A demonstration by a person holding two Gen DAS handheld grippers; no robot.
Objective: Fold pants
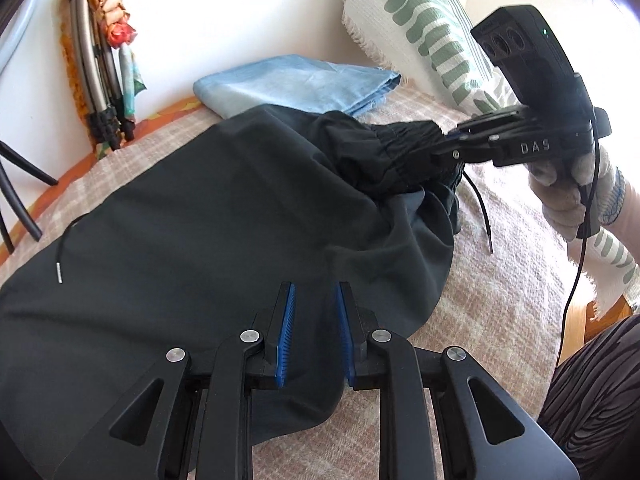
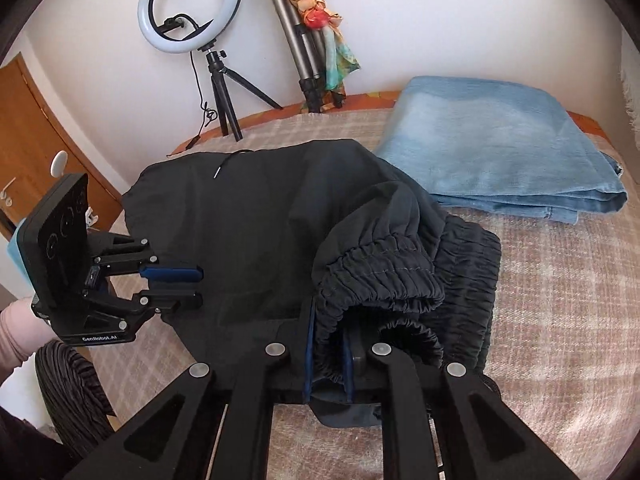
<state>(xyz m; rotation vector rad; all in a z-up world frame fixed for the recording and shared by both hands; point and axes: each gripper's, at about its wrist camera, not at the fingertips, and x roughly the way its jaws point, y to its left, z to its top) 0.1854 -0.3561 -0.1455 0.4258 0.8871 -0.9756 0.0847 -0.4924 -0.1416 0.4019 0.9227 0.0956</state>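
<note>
The right gripper (image 2: 328,356) pinches the elastic waistband (image 2: 376,276) of the black pants (image 1: 192,216). The left gripper (image 1: 314,332) is spread above the cloth, near the edge.

Folded blue cloth (image 2: 500,156), ring light (image 2: 190,6), tripod (image 2: 300,52).

Both claws are built of matte black plastic links joined by round silver screw heads, with triangular cut-outs in the outer arms. The left claw (image 1: 314,334) is fitted with ribbed blue pads (image 1: 286,332) on the inner faces of its fingers. White letters "DAS" are printed on the right claw (image 1: 452,136), and a black camera block with three round lenses and a small green light is mounted above it. A thin black cable (image 1: 580,248) is hung from its handle. A grey knitted glove (image 1: 568,196) with blue cuff stitching is worn on the right hand. "GenRobot.AI" is printed on the left claw's base, and a pale pink sleeve (image 2: 18,334) is seen behind it.
</note>
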